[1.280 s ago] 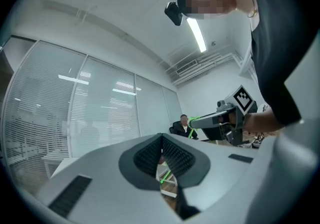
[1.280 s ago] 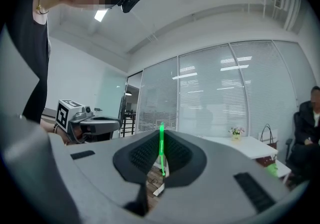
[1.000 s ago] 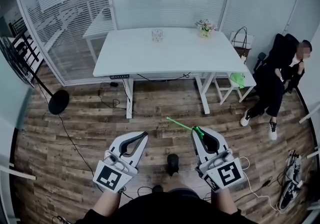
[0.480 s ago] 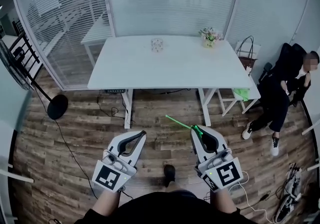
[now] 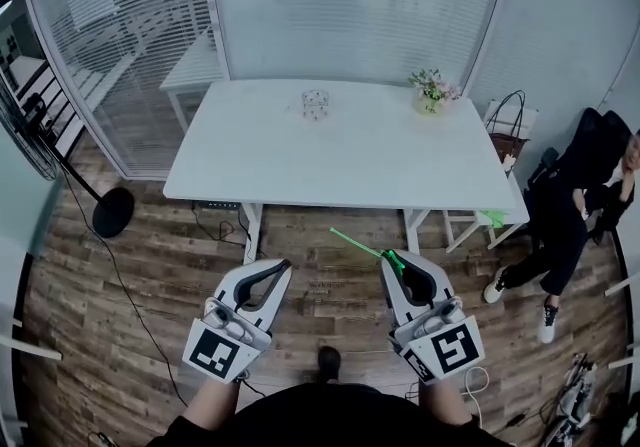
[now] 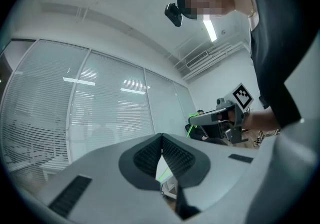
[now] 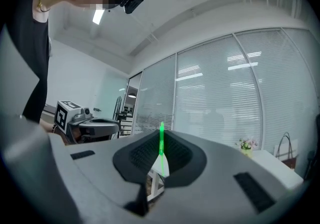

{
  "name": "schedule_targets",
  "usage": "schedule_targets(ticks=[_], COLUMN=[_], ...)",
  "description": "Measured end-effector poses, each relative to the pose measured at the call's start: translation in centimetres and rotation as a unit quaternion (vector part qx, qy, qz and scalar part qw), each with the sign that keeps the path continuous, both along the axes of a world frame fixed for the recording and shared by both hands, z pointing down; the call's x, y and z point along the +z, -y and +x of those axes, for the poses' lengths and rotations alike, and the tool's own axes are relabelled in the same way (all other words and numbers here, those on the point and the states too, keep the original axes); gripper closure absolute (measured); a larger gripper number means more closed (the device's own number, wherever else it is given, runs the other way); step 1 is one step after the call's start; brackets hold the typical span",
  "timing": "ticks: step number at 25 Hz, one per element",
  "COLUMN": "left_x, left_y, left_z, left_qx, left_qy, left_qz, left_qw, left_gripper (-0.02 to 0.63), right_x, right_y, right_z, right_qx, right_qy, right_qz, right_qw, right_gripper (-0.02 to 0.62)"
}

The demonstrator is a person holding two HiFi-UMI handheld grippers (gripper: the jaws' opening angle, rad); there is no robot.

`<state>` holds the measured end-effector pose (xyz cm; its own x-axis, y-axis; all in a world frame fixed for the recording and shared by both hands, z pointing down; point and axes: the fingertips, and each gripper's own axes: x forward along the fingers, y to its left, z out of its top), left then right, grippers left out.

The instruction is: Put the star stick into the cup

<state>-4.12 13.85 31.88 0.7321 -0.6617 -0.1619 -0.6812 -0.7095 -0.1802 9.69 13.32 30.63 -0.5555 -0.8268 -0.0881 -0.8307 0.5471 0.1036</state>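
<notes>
White surface [image 5: 350,165] on a wooden floor [image 5: 140,305], before glass walls [image 5: 350,5] hung with blinds. It carried a cup [image 5: 316,103] and a flower pot [image 5: 432,92]; a person [image 5: 575,205] sat at right. The right hand-held gripper [image 5: 392,257] was clamped on the green star stick [image 5: 358,246], well apart from the cup. The left hand-held gripper [image 5: 285,263] was closed and empty. Compared with a second earlier, the surface lay nearer both grippers.
</notes>
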Motion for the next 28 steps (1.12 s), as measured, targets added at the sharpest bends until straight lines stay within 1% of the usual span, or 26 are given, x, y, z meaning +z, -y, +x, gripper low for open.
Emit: schedule_targets(ticks=[6, 10, 16, 22, 28], left_x=[-0.1, -0.3, -0.1, -0.5, -0.2], left_y=[4.4, 5.9, 7.2, 8.0, 7.9], left_z=[1.9, 2.0, 1.7, 1.1, 1.1], left_qx=[-0.015, -0.016, -0.006, -0.008, -0.007], left_qy=[-0.002, -0.005, 0.005, 0.006, 0.01], left_qz=[0.0, 0.0, -0.006, -0.002, -0.008], left_qw=[0.9999, 0.9999, 1.0, 0.9999, 0.9999], left_gripper=[0.594, 0.594, 0.594, 0.594, 0.594], right_x=[-0.2, -0.3, 0.0, -0.3, -0.7], right_y=[4.4, 6.1, 7.2, 7.8, 7.9], right_z=[1.8, 1.8, 1.3, 1.0, 0.9], right_qx=[-0.011, -0.014, -0.005, -0.003, -0.008], right_qy=[-0.007, -0.004, 0.002, 0.002, -0.001], right_qz=[0.003, 0.004, 0.0, 0.003, 0.009], right_qw=[1.0, 1.0, 1.0, 1.0, 1.0], right_gripper=[0.574, 0.574, 0.574, 0.574, 0.574])
